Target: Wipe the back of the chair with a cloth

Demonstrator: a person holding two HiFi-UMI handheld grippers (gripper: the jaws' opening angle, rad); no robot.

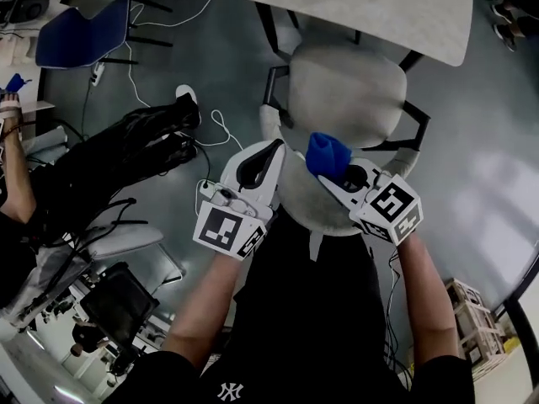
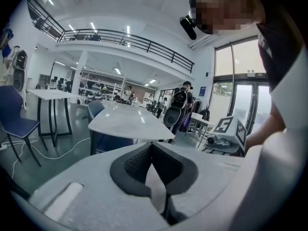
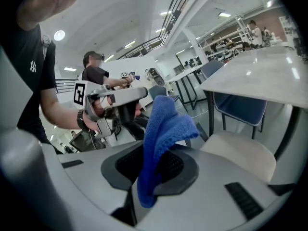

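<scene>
In the head view a pale chair stands just ahead of me, its seat point(image 1: 345, 91) pushed toward a table and its curved back point(image 1: 296, 199) nearest me, between the two grippers. My right gripper point(image 1: 338, 172) is shut on a blue cloth point(image 1: 327, 154), which bunches up above the top of the back. In the right gripper view the cloth point(image 3: 163, 126) stands up out of the jaws, with the chair seat point(image 3: 240, 155) behind it. My left gripper point(image 1: 266, 151) hovers at the back's left edge. Its pads point(image 2: 139, 160) meet with nothing between them.
A white table point(image 1: 362, 7) stands over the far side of the chair. A blue chair point(image 1: 80, 36) and floor cables point(image 1: 135, 78) lie at upper left. A seated person's dark legs point(image 1: 118, 158) stretch in from the left. Boxes point(image 1: 467, 310) stand at lower right.
</scene>
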